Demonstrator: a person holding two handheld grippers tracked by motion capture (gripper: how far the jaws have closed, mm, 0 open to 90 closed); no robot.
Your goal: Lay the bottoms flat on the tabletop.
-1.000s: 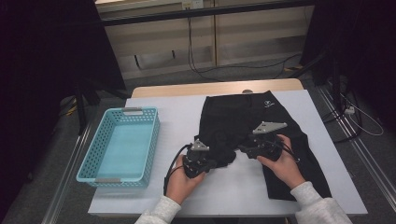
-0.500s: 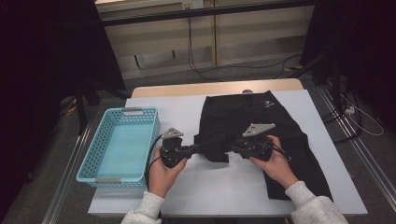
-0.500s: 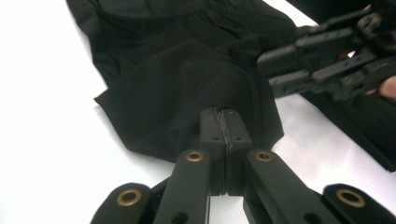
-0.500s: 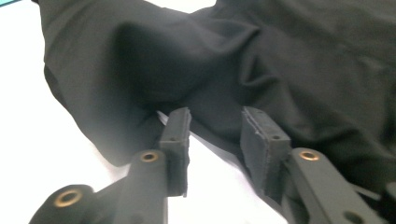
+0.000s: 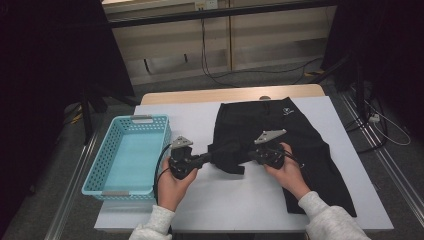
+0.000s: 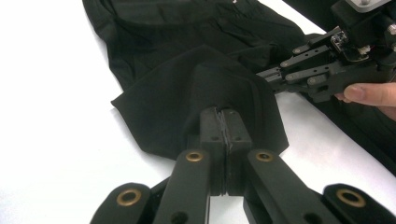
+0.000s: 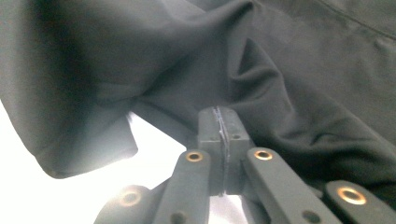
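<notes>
Black shorts (image 5: 295, 145) hem pinched between left claw (image 5: 214, 156), right claw (image 5: 246, 156)

A small white logo on the black garment (image 5: 285, 111) is too small to read.

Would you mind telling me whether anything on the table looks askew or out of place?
Only the black shorts: one leg is bunched and pulled toward the basket, pinched by both the left gripper and the right gripper. Nothing looks spilled or damaged.
</notes>
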